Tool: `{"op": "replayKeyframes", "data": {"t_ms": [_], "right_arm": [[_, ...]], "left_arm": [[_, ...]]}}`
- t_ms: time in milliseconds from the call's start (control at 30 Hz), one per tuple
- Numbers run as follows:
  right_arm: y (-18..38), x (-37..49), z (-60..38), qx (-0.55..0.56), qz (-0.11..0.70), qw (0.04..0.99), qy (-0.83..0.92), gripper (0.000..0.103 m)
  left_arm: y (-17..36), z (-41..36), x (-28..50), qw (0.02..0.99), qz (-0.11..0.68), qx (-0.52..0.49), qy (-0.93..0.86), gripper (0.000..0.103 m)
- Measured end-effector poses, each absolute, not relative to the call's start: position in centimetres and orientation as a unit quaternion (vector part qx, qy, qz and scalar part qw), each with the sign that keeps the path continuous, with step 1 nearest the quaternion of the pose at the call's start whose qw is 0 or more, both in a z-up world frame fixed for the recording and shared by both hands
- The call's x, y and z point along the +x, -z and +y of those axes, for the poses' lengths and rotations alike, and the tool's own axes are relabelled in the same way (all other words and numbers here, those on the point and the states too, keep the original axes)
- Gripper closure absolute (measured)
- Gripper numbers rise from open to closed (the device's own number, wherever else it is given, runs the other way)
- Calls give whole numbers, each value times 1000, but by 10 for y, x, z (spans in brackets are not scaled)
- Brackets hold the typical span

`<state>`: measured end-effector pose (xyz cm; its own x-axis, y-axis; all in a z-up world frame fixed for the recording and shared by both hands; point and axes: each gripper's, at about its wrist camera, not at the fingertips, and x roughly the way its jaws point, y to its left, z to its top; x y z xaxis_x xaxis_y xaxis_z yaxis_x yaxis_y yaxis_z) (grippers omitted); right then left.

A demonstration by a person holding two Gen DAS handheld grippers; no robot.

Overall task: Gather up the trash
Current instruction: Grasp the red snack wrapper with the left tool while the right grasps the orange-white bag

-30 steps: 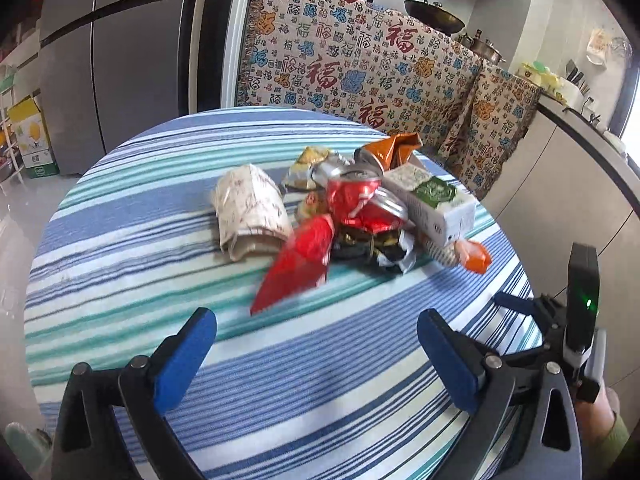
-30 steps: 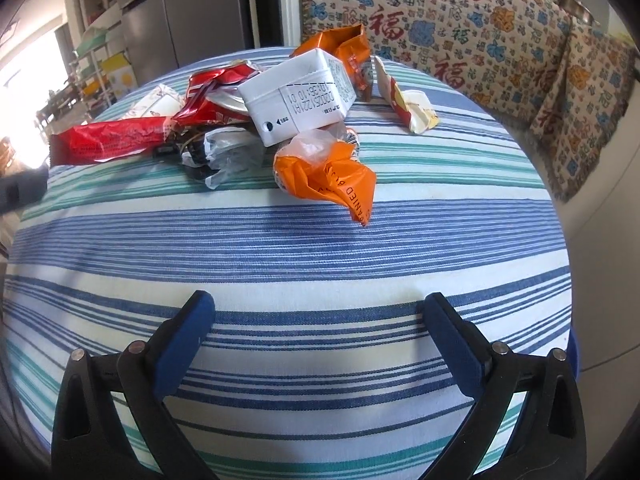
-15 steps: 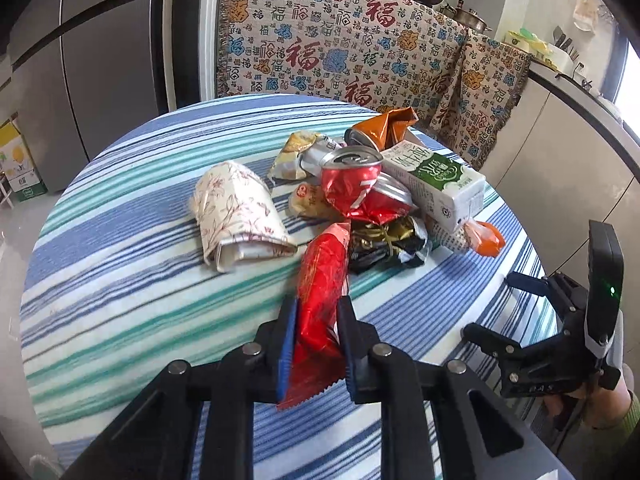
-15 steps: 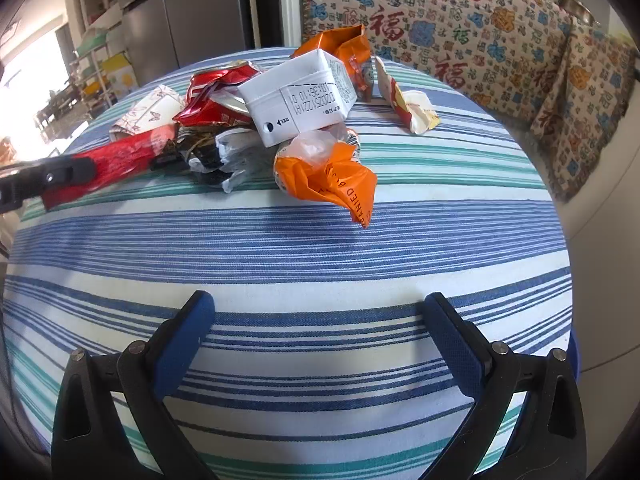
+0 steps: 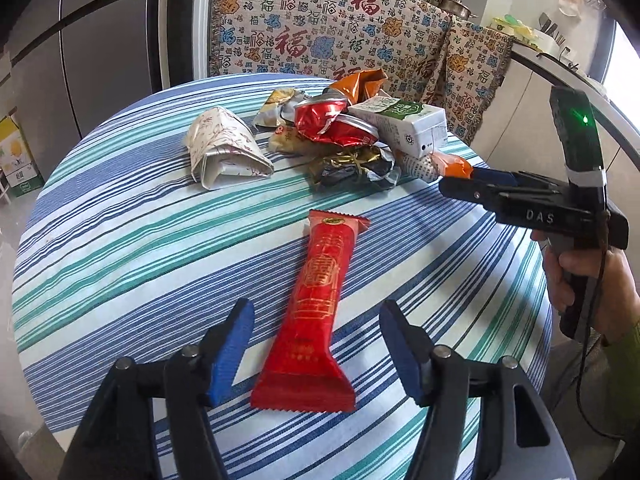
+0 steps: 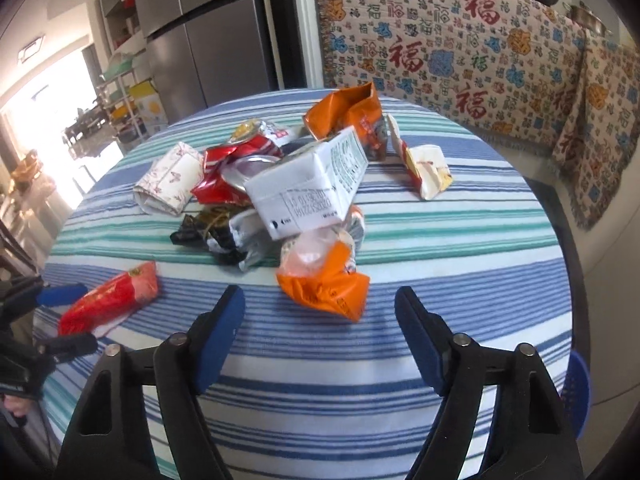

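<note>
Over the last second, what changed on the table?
The left claw shut on the red wrapper, dragged it out of the trash pile toward the table's near edge, and is now opening, pads clear of it. The right claw moved in around the orange wrapper, closing. The rest of the pile stayed.

I closed my left gripper on the red wrapper, dragged it nearer, clear of the trash pile, and my jaws were opening around it, pads off. My right gripper moved toward the orange wrapper, jaws closing, nothing pinched.
</note>
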<state>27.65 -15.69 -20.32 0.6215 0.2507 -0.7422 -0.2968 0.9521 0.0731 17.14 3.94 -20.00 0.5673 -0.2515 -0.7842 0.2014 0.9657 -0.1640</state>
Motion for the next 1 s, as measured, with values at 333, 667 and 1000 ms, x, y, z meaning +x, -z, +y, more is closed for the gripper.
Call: {"op": "replayKeyframes", "data": {"t_ms": [333, 667, 1000], "right_arm": [[205, 249, -169, -18, 427, 888, -172, 62], [222, 214, -183, -40, 460, 870, -172, 56], [193, 223, -175, -16, 434, 880, -190, 14]], "left_arm": [[209, 30, 170, 889, 440, -1, 125, 37], [210, 25, 171, 890, 440, 18, 121, 36], [198, 29, 184, 874, 459, -2, 162, 35]]}}
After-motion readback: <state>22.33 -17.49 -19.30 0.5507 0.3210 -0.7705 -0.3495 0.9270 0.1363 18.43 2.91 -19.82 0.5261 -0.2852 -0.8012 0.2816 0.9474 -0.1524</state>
